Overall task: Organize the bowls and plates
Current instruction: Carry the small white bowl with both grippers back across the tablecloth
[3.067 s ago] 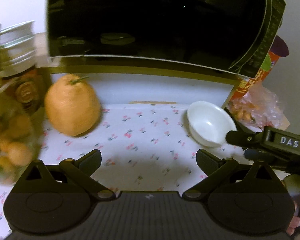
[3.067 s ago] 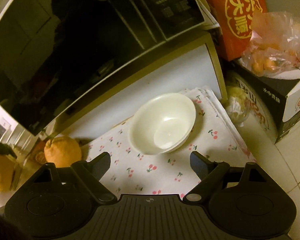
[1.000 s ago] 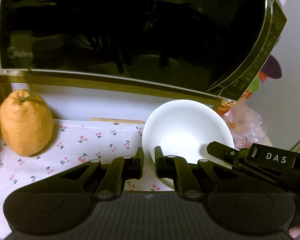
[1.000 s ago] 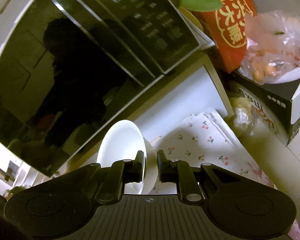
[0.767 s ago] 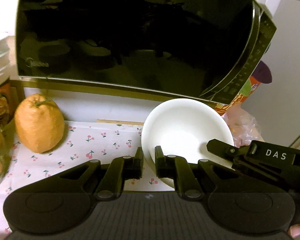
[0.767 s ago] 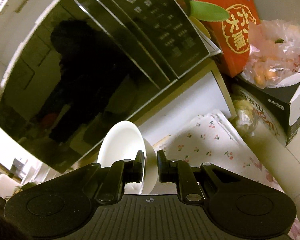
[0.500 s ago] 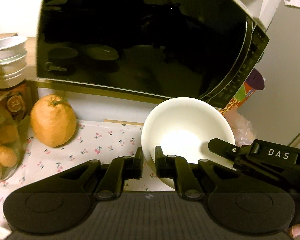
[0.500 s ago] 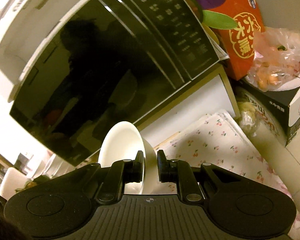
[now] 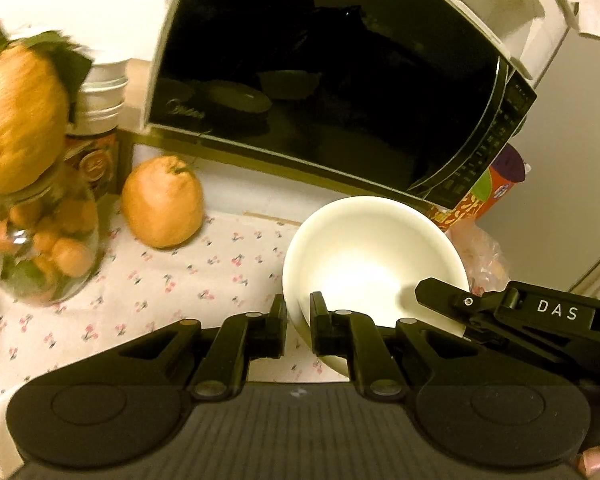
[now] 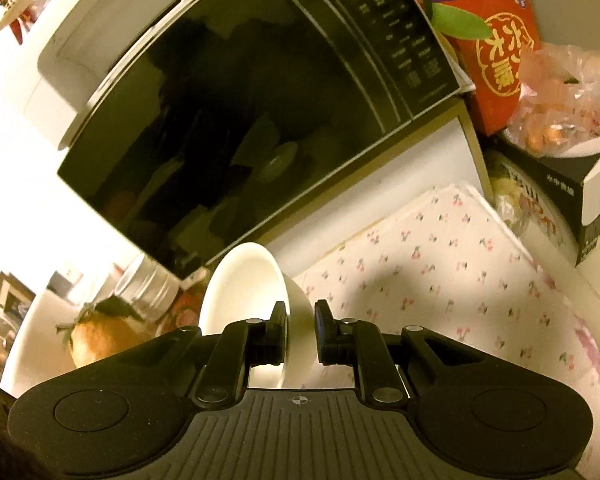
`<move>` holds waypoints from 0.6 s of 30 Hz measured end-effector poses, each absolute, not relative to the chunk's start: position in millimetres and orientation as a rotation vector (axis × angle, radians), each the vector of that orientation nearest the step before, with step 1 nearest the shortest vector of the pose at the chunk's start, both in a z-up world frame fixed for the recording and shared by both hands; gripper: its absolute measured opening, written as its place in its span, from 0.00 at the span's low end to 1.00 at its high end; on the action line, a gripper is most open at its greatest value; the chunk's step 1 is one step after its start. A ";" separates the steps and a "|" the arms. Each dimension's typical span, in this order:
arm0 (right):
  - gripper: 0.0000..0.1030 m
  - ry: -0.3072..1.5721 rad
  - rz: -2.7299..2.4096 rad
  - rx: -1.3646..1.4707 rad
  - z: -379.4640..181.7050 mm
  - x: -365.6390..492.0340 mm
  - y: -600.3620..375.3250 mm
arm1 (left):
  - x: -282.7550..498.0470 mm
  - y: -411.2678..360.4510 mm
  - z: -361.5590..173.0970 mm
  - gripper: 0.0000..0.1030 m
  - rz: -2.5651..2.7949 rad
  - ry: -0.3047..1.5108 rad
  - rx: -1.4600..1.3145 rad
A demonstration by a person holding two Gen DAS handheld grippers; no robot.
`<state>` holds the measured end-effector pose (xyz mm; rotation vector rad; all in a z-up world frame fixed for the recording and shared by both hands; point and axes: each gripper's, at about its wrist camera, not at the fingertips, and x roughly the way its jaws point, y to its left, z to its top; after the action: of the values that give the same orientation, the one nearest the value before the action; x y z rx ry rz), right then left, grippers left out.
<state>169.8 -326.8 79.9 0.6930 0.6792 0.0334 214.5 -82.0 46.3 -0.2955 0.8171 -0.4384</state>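
A white bowl (image 9: 374, 264) hangs in the air above the cherry-print cloth (image 9: 172, 280), held from two sides. My left gripper (image 9: 298, 320) is shut on its near-left rim. My right gripper (image 10: 301, 330) is shut on the opposite rim; its arm marked DAS (image 9: 540, 316) reaches in from the right in the left wrist view. In the right wrist view the bowl (image 10: 244, 292) is tilted on edge, its hollow facing left.
A black-doored microwave (image 9: 340, 92) stands behind on a shelf. A large orange citrus (image 9: 162, 202) lies on the cloth, with a jar of small oranges (image 9: 40, 248) and stacked tins (image 9: 104, 96) at left. A red box (image 10: 496, 48), bagged fruit (image 10: 568, 116) and a carton (image 10: 556, 208) crowd the right.
Both grippers closed on the bowl and lifted it off the cloth. Since then they have risen and pulled back, so more of the microwave top and the jar shows.
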 end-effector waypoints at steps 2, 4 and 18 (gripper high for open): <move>0.14 0.688 0.039 0.689 79.4 164.9 -321.3 | 208.7 -75.0 43.8 0.10 -0.433 0.824 -0.306; 0.14 0.697 0.044 0.682 79.1 160.7 -315.3 | 203.1 -68.8 41.4 0.10 -0.427 0.831 -0.315; 0.15 0.777 0.085 0.668 67.7 138.8 -276.0 | 170.8 -25.7 31.1 0.10 -0.393 0.869 -0.341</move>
<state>138.8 -276.0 67.7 0.6679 0.7773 0.0846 170.8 -25.7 31.1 -0.3406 0.8686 -0.3927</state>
